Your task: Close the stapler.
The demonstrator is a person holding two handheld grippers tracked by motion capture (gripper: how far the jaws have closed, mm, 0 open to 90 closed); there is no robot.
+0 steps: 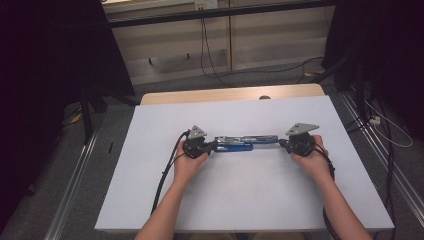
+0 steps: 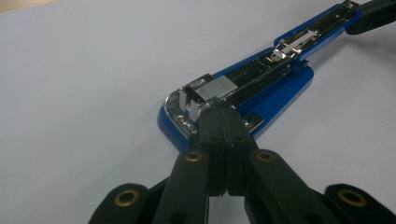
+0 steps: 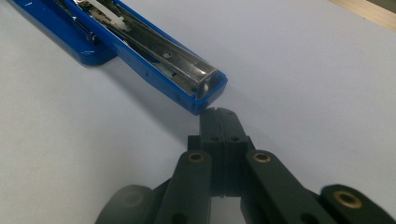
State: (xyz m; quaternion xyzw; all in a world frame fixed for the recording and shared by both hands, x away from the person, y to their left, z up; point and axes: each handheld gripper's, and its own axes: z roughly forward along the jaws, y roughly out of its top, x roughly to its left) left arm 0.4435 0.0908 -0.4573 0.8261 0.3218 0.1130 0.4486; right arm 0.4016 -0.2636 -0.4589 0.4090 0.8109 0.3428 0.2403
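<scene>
My blue stapler point(image 1: 240, 143) lies flipped open flat on the counter point(image 1: 240, 200), left gripper point(image 2: 223, 112) and right gripper point(image 3: 218, 113) fingers both pinched together empty at its ends.

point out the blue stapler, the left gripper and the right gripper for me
blue stapler point(image 1: 235, 146), high view, on its blue base half.
left gripper point(image 2: 224, 114), left gripper view, between its shut tips at the stapler's metal end.
right gripper point(image 3: 219, 113), right gripper view, between its shut tips by the stapler's far end.

Glossy blue plastic stapler point(image 2: 261, 88) — matt white table point(image 1: 240, 200)
</scene>
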